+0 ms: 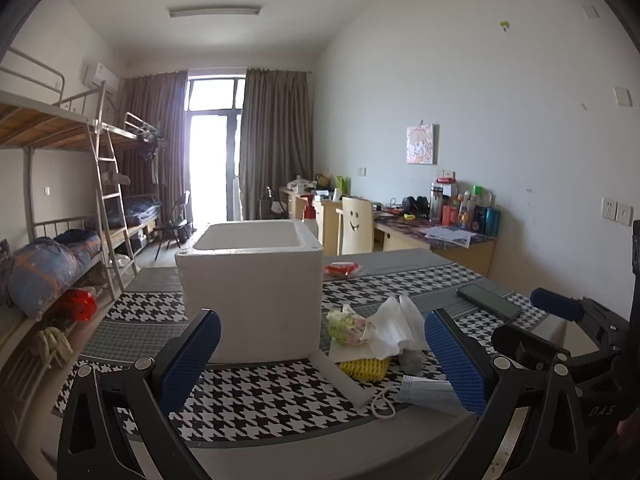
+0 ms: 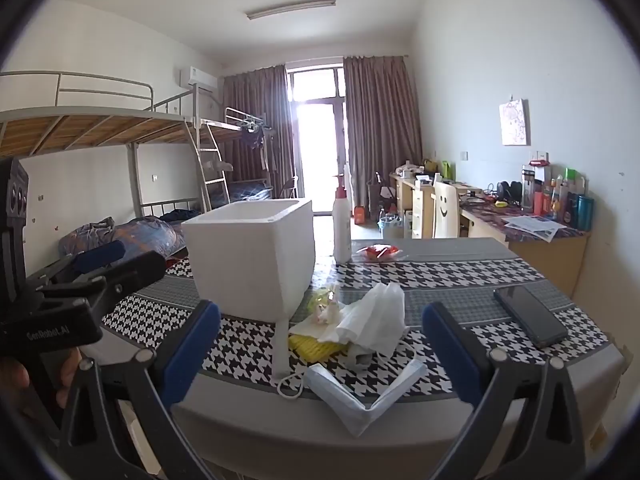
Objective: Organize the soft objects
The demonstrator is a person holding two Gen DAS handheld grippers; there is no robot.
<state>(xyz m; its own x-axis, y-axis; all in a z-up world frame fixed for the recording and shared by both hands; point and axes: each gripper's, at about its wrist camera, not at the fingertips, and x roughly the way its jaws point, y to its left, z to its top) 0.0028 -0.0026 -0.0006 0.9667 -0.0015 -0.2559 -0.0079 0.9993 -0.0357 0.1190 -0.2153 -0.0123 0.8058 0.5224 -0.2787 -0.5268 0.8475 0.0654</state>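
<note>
A heap of soft things lies on the houndstooth tablecloth (image 1: 248,396) to the right of a white foam box (image 1: 250,280) (image 2: 252,256). It holds a crumpled white tissue (image 1: 394,328) (image 2: 376,320), a yellow knitted cloth (image 1: 364,368) (image 2: 316,346), a green and pink floral piece (image 1: 348,326) (image 2: 326,300) and a small grey lump (image 1: 412,362). A folded blue face mask (image 1: 428,394) (image 2: 360,396) rests at the table's near edge, beside a white foam strip (image 1: 340,378) (image 2: 282,344). My left gripper (image 1: 322,316) (image 2: 112,266) and right gripper (image 2: 320,307) (image 1: 536,324) hover open before the heap, holding nothing.
A dark phone (image 1: 490,300) (image 2: 530,316) lies to the right on the cloth. Behind the box stand a white pump bottle (image 2: 342,224) and a red packet (image 2: 378,251). Bunk beds (image 1: 60,128) line the left wall and cluttered desks (image 2: 540,232) the right.
</note>
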